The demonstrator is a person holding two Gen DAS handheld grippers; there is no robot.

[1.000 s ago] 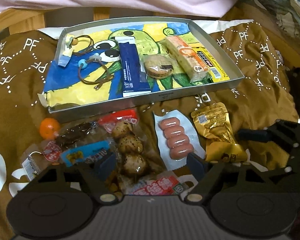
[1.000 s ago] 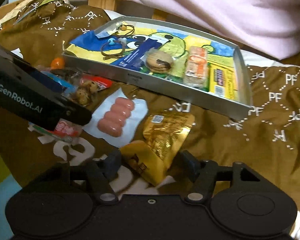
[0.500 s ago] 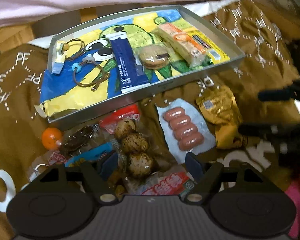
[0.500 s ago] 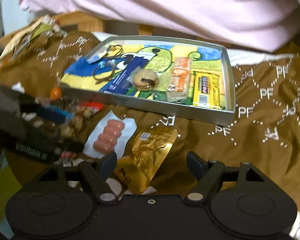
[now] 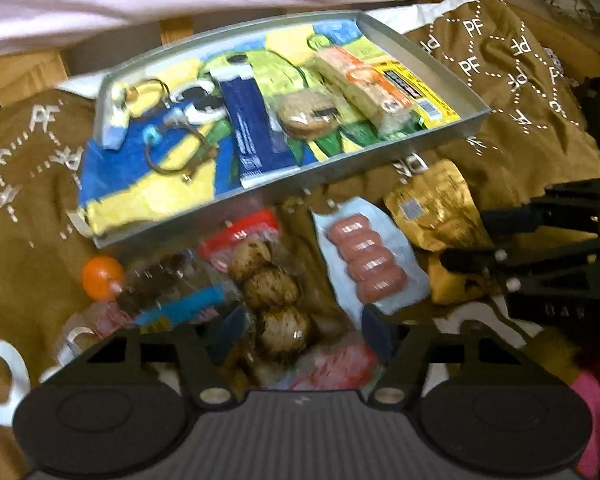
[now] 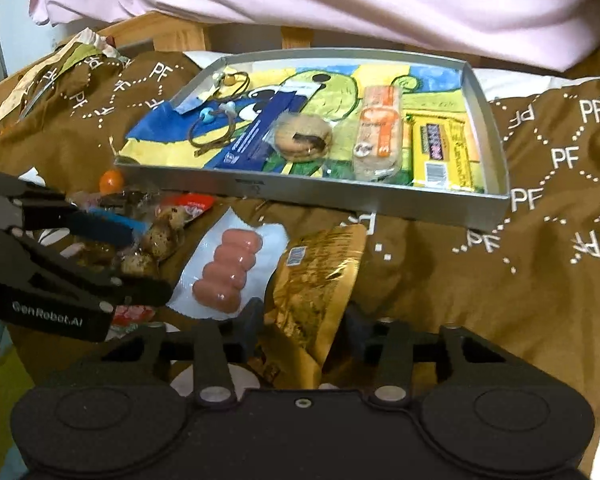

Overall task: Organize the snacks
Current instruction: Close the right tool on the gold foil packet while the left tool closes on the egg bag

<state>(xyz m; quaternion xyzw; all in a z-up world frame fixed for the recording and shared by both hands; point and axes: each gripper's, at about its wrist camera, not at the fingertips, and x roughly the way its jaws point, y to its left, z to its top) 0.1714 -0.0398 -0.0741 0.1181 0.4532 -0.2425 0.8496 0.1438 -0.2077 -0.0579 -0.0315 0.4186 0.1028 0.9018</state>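
Snacks still split: some in the tray point(image 6: 496, 128), rest loose on the brown cloth point(image 6: 540, 280) in front of it. Left to right on the cloth: orange ball point(image 5: 102, 278), blue-strip packet point(image 5: 180, 306), bag of speckled eggs point(image 5: 270, 280), sausage pack point(image 5: 366, 266), gold pouch point(image 6: 316, 280). In the tray, left to right: hair ties point(image 6: 216, 128), blue stick pack point(image 6: 256, 136), wrapped cookie point(image 6: 302, 140), orange cracker pack point(image 6: 376, 136), yellow bar point(image 6: 444, 152).

Your left hand-held gripper point(image 5: 300, 330) hovers wide open over the near end of the egg bag, same as a second ago, holding nothing.

Change is on the right: half a second ago your right hand-held gripper point(image 6: 300, 324) was pulled back with the pouch clear of its fingers; now it has dropped in so the open fingers straddle the pouch's near end. Not closed yet, nothing gripped.

Means the pouch looks like the next pick, then into the free tray space. The foil is slick and crinkly, so close on the flat sealed edge. Nothing new has reached the tray in this last second.
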